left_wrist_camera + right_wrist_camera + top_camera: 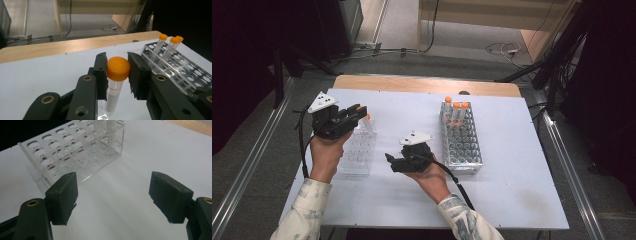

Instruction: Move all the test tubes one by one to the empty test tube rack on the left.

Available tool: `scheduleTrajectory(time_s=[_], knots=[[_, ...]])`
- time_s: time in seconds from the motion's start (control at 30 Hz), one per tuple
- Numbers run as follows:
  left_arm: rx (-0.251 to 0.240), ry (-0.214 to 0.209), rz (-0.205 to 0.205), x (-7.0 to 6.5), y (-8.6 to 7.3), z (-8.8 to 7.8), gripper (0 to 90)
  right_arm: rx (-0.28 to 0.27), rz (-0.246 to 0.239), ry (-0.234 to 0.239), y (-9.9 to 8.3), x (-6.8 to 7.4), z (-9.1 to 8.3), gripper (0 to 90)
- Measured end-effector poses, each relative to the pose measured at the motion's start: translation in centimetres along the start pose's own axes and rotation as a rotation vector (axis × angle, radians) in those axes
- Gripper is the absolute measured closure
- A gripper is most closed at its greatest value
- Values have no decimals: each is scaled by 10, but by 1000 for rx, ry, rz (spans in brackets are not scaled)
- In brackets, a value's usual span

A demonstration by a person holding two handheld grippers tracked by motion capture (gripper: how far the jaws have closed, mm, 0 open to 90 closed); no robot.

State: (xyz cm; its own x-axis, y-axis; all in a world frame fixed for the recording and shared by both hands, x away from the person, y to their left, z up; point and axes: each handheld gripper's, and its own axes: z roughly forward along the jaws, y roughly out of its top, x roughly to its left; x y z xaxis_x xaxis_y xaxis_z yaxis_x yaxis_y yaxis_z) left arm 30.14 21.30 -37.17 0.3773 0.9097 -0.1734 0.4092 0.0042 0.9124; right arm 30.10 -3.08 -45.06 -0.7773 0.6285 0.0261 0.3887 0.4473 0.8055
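Left gripper (117, 75) is clamped on the orange cap of a tube (113, 96), pads on either side of the cap. In the high view the tube (367, 123) sits at the far end of the clear rack (358, 152), tilted slightly. Its bottom looks to be in or just over a rack hole; can't tell if it's fully seated.

Right gripper (112, 197) has its jaws spread wide with nothing between them. It hangs over bare table between the clear rack (75, 152) and the metal rack (460, 140). Three more orange-capped tubes (456, 111) stand at the far end of the metal rack.

Step in hand, as I read it: moving tubes from metal rack to clear rack, one mid-placement. Next: straighten the tube, push it down until seated, then release. The right gripper is free to fetch the next tube. Watch the clear rack; it's light and may slide.
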Motion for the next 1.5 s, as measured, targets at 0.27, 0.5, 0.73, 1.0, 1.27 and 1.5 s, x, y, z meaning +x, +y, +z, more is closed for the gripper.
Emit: scheduleTrajectory(time_s=[0.27, 0.5, 0.73, 1.0, 1.27, 1.5], knots=[[5, 58, 22, 2, -1, 4, 704, -1, 3, 0, 0, 1, -1, 221], [25, 77, 30, 3, -6, 12, 704, -5, 2, -3, -1, 0, -1, 226], [83, 101, 59, 1, -23, 26, 703, -6, 0, -1, -1, 1, -1, 231], [133, 123, 76, -1, -41, 37, 701, -3, 6, -2, -3, 1, 0, 231], [132, 117, 78, -1, -44, 38, 615, -6, 8, -7, -3, 0, -1, 231], [109, 155, 64, -2, -47, 34, 403, -19, 10, -12, -2, -2, -4, 230]])
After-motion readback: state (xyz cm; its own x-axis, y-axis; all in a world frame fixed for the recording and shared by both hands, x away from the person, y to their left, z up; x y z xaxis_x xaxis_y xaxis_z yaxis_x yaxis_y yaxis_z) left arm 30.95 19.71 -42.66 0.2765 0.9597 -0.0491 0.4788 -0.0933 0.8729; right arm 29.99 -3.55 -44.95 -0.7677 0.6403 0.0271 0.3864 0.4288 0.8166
